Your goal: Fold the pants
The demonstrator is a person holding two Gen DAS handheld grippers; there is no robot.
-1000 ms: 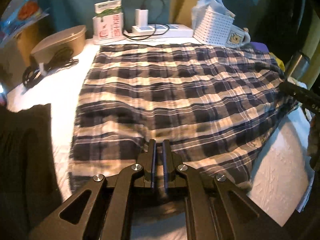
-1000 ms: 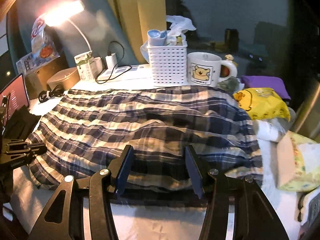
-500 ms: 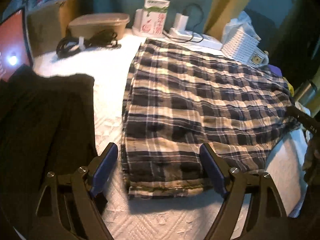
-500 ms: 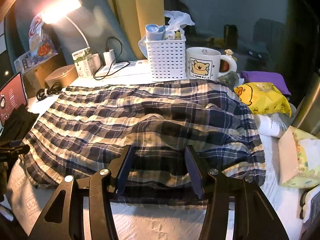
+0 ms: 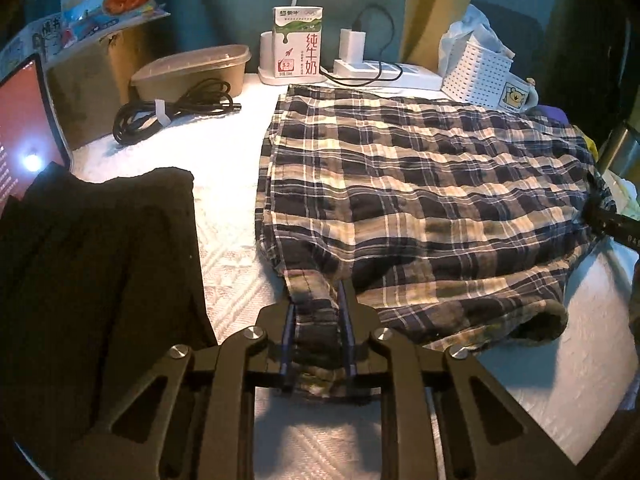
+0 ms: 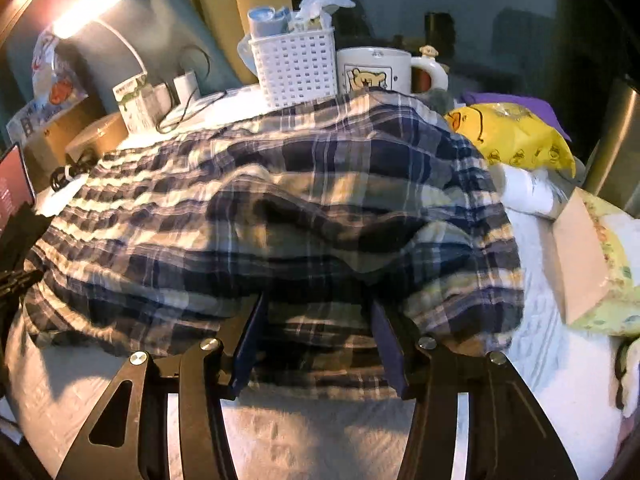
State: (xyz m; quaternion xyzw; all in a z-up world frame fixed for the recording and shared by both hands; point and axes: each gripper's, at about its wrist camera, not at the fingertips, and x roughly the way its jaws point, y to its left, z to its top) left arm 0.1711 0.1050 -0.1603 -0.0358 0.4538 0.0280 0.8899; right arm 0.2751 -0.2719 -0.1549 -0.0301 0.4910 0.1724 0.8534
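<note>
Pinching a bunched corner of the plaid pants [image 5: 420, 184], the left gripper [image 5: 316, 320] has its jaws drawn close together with the near-left hem caught between its blue-edged fingers [image 5: 289, 336]. That corner rises slightly off the white textured cover [image 5: 228, 264] while the bulk of the pants lies spread across the middle of the surface, edges doubled along the left side. Just left of this gripper lies a dark garment [image 5: 96, 280], apart from the plaid cloth with a strip of white cover between them. Farther back sit a coiled black cable [image 5: 172, 110], a tan lidded container [image 5: 192, 68], a milk carton [image 5: 298, 46] and a white charger [image 5: 352, 46] on a power strip [image 5: 404, 74].

The right gripper [image 6: 320, 336] stands with its jaws set well apart, and the near edge of the pants [image 6: 280, 208] lies between its fingers [image 6: 250, 336]; whether the pads press the cloth cannot be told, and this view is blurred. The fabric humps up in a fold just ahead of it. Beyond the pants stand a white perforated basket [image 6: 296, 68] and a bear mug [image 6: 376, 74], touching the cloth's far edge. To the right lie a yellow duck bag [image 6: 516, 136] and a tissue box [image 6: 588, 256].
</note>
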